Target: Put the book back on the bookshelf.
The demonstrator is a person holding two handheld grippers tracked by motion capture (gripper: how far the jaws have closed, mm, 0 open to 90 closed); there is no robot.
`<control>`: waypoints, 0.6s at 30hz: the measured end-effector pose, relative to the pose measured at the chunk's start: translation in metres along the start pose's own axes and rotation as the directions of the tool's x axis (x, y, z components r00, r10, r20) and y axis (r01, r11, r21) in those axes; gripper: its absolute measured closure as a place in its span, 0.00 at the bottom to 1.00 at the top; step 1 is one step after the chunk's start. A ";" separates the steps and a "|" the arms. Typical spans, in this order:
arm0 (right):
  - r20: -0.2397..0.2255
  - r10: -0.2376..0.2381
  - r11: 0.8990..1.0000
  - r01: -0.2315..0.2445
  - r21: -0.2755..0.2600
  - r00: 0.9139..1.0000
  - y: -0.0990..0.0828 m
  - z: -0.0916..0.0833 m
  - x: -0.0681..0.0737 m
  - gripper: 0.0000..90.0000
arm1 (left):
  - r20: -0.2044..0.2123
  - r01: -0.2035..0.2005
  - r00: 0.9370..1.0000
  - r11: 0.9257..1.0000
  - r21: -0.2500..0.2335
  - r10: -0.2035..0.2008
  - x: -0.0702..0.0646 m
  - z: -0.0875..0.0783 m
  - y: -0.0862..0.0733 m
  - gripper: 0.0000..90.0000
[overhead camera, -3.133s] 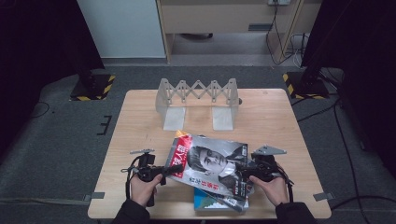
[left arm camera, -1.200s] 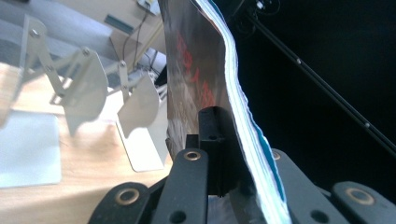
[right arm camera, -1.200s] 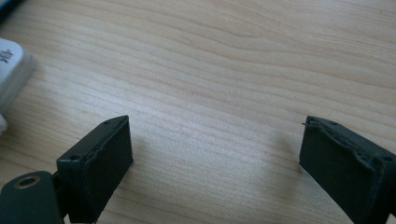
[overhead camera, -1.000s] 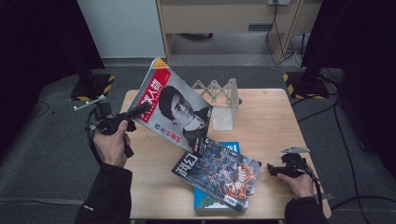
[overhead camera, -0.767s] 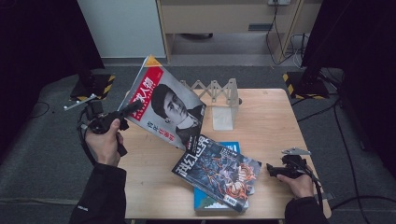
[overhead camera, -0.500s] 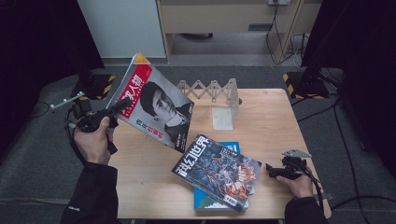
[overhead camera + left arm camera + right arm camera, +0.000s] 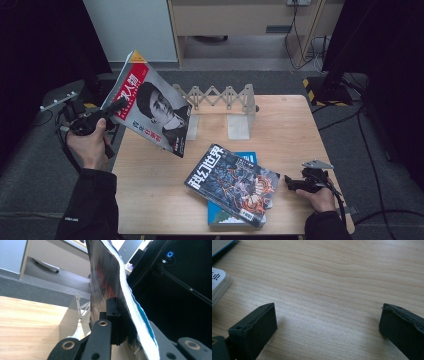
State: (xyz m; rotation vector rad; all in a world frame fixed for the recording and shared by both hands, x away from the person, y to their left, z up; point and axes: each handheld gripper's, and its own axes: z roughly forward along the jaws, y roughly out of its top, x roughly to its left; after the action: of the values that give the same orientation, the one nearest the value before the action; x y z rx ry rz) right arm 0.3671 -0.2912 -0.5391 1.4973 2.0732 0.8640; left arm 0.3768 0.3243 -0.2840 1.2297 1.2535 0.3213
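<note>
Left gripper (image 7: 116, 106) clamping tight on the red-edged magazine (image 7: 152, 116), gripping it by its left edge and holding it up off the counter (image 7: 165, 200), tilted, above the counter's left rear corner; in the left gripper view, jaws pinching the magazine (image 7: 113, 287) edge-on, pages curving away upward. Left hand (image 7: 90, 142) sitting out past the counter's left edge. Just behind and right of the magazine, standing at the counter's rear: a pale folding rack (image 7: 222, 97) with two upright plates. Lying flat at front centre, well apart from the lifted one: a dark comic-cover magazine (image 7: 232, 182), resting skewed on a blue book (image 7: 235, 217). Right gripper (image 7: 292, 182) resting low near the counter's right front, just beside the dark magazine's right edge, pointing toward it; jaws having just been opening, now spread wide with nothing between them, bare wood (image 7: 332, 290) showing in the gap in the right gripper view, a corner of the stacked magazine (image 7: 219, 286) peeking in at that view's left.
</note>
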 end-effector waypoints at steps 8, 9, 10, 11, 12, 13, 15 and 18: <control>-0.001 0.000 1.000 0.000 0.000 1.000 0.000 0.000 0.000 0.02 | -0.052 -0.051 0.997 0.999 -0.008 0.050 0.001 0.019 -0.002 0.96; -0.001 0.000 1.000 0.000 0.000 1.000 0.000 0.000 0.000 0.02 | -0.059 -0.059 0.997 0.998 -0.006 0.059 0.002 0.022 -0.003 0.96; -0.001 0.000 1.000 0.000 0.000 1.000 0.000 0.000 0.000 0.02 | -0.064 -0.059 0.996 0.998 -0.007 0.059 0.002 0.025 -0.004 0.96; -0.001 0.000 1.000 0.000 0.000 1.000 0.000 0.000 0.000 0.02 | -0.069 -0.063 0.996 0.998 -0.003 0.063 0.003 0.028 -0.004 0.96; -0.001 0.000 1.000 0.000 0.000 1.000 0.000 0.000 0.000 0.02 | -0.074 -0.062 0.995 0.998 -0.006 0.061 0.004 0.031 -0.006 0.96; -0.001 0.000 1.000 0.000 0.000 1.000 0.000 0.000 0.000 0.02 | -0.077 -0.068 0.995 0.998 0.000 0.067 0.006 0.034 -0.007 0.96; -0.001 0.000 1.000 0.000 0.000 1.000 0.000 0.000 0.000 0.02 | -0.082 -0.060 0.995 0.998 0.007 0.060 0.013 0.041 -0.014 0.96; -0.001 0.000 1.000 0.000 0.000 1.000 0.000 0.000 0.000 0.02 | -0.093 -0.049 0.994 0.999 0.015 0.051 0.020 0.048 -0.021 0.96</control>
State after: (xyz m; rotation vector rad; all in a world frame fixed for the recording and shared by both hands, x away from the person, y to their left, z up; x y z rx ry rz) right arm 0.3671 -0.2912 -0.5391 1.4976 2.0736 0.8643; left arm 0.4157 0.3065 -0.3203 1.2704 1.3074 0.4118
